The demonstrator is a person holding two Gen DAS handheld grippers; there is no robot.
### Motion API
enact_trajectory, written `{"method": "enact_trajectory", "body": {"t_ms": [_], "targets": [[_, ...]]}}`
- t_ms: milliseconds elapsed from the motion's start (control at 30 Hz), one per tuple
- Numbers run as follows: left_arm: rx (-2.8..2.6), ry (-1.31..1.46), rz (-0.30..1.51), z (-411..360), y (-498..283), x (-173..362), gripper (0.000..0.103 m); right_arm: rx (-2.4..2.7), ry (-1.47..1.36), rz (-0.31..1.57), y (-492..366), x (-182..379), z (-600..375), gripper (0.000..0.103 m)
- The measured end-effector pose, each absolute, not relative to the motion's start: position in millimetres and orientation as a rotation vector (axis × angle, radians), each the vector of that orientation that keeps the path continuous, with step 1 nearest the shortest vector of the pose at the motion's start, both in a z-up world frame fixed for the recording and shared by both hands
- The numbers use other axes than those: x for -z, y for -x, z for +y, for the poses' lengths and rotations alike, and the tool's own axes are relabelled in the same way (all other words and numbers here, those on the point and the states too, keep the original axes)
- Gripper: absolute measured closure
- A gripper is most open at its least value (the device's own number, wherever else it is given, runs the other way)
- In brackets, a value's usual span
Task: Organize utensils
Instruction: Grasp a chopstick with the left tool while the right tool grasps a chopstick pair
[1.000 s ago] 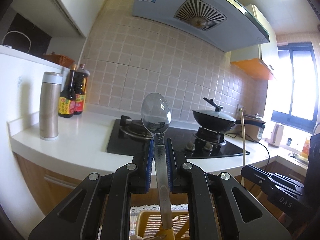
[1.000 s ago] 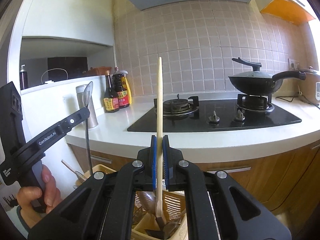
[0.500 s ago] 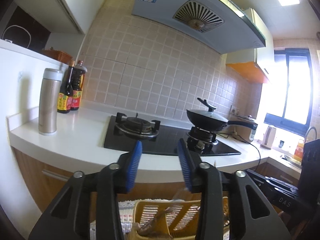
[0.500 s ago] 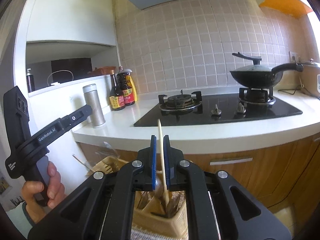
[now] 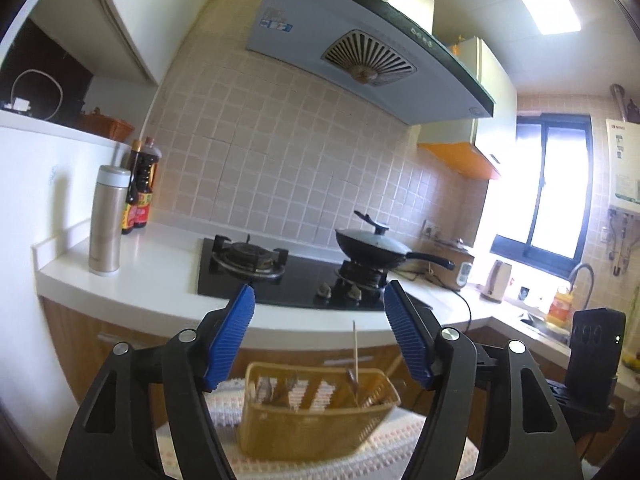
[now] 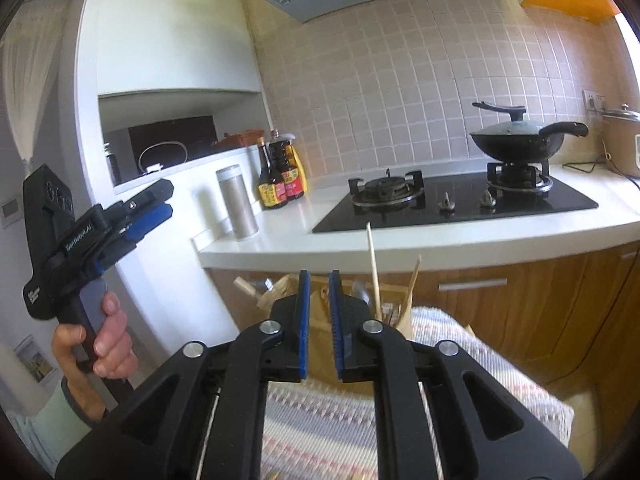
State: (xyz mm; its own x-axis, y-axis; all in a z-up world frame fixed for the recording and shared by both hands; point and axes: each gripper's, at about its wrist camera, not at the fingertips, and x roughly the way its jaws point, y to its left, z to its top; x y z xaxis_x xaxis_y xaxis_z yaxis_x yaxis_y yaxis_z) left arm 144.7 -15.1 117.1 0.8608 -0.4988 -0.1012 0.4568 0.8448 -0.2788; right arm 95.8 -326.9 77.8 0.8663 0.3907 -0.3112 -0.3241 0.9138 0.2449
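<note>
Kitchen, woven-cloth table [image 5: 400, 444]: utensil basket [image 5: 316, 420] sits ahead of and below both grippers. Left gripper [image 5: 320, 336] spread wide, empty; right gripper [image 6: 319, 320] slightly parted, empty. Chopstick [image 6: 373, 256] stands upright in the basket.

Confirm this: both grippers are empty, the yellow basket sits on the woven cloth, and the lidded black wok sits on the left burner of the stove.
One thing is wrong: the lidded black wok sits on the right burner, not the left, as the right wrist view shows; the left burner is bare. The rest holds: the left gripper and right gripper hold nothing, and the yellow basket sits on the woven cloth.
</note>
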Motion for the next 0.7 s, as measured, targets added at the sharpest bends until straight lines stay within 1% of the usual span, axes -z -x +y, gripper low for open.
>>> {"method": "enact_trajectory", "body": {"t_ms": [67,100,133,233,300,367,467,533,633,700], "targets": [[0.511,0.241,0.196,-13.4,-133.6,-117.3,0.031,-0.383,-0.182,0.392,-84.9,-75.0,-326.3,0.083],[0.513,0.234,0.211,-13.4,-129.0,-117.1,0.030,-0.398,-0.180,0.415,-78.8,-72.1,-326.1,0.081],[0.513,0.228,0.221,-13.6,-126.2,-117.2,0.030,-0.402,-0.176,0.433,-73.8,-69.3,-325.5,0.081],[0.515,0.200,0.254,-15.8,-114.9,-117.2,0.030,-0.400,-0.171,0.499,-60.0,-59.7,-325.2,0.073],[0.521,0.184,0.274,-17.9,-108.0,-116.1,0.029,-0.397,-0.180,0.540,-54.0,-53.6,-326.4,0.063],[0.528,0.164,0.294,-21.3,-102.3,-113.3,0.029,-0.387,-0.180,0.581,-47.3,-46.6,-326.8,0.059],[0.526,0.123,0.318,-27.6,-95.6,-108.1,0.029,-0.371,-0.167,0.633,-41.7,-37.8,-326.1,0.059],[0.526,0.111,0.343,-30.4,-93.0,-103.4,0.029,-0.353,-0.165,0.703,-41.9,-27.4,-324.6,0.059],[0.533,0.116,0.420,-32.3,-93.9,-91.1,0.029,-0.302,-0.163,0.829,-47.6,-8.7,-321.0,0.059],[0.531,0.108,0.510,-35.8,-98.4,-76.6,0.029,-0.289,-0.162,0.909,-51.9,4.8,-318.1,0.059]]}}
